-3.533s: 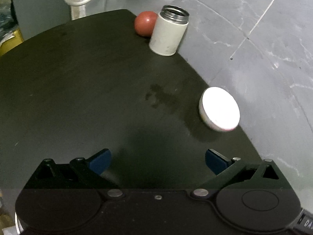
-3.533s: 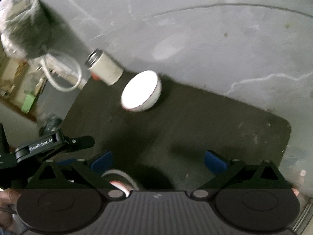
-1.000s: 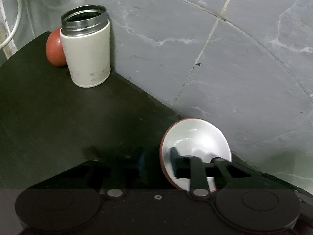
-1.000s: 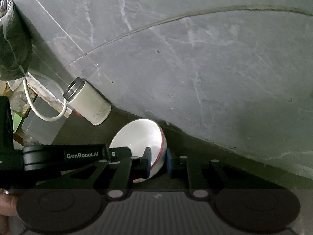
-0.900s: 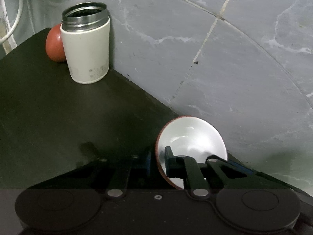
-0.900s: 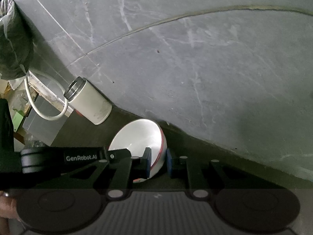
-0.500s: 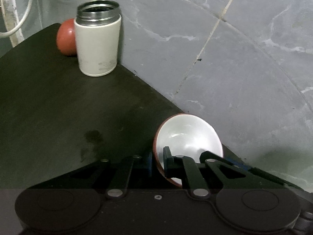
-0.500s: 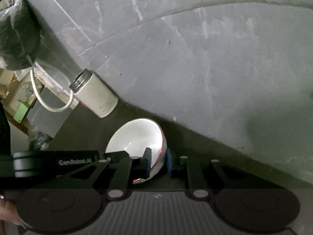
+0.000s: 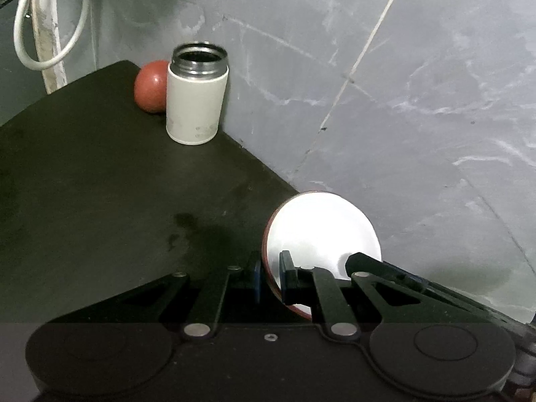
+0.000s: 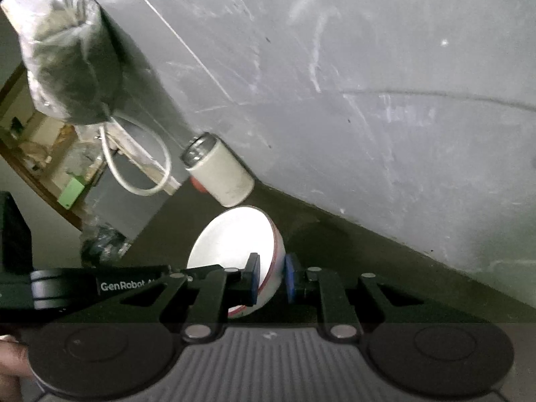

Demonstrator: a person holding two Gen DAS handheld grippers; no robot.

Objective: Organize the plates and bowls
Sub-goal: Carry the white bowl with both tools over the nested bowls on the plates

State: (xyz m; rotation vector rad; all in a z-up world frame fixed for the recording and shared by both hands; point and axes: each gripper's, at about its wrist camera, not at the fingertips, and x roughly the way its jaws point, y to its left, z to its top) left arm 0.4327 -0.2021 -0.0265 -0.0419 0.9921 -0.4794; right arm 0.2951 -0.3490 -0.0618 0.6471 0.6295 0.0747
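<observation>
At the back edge of the dark matte tabletop, right against the grey marbled wall tiles, sits 1 small round bowl: glossy white inside, thin red rim, tilted so its opening faces the left wrist camera. Interior is blown out by glare, so surface detail can't be read.

Both grippers are on that 1 bowl, at opposite sides of the rim.
- Left gripper: black linkage arms, blue-padded fingers pressed together on the near-left rim, 1 pad outside the wall, 1 inside.
- Right gripper: same build, ribbed grey housing, blue pads pinching the bowl wall, 1 inside, 1 on the white outer side with its red stripe. Its black arm also crosses into the left wrist view at the bowl's right edge.

Right wrist view shows the left unit's black bar with "GenRobot" lettering, plus part of a hand at the lower-left frame edge.

Other items:
- cream cylindrical flask, lidless, threaded steel mouth, upright near the far corner.
- smooth red ball-shaped object just behind the flask, touching or nearly.
- white looped cable hanging past the table corner.
- crinkled plastic-wrapped dark bundle, upper left in the right wrist view.
- faint dark smudges on the tabletop left of the bowl.
</observation>
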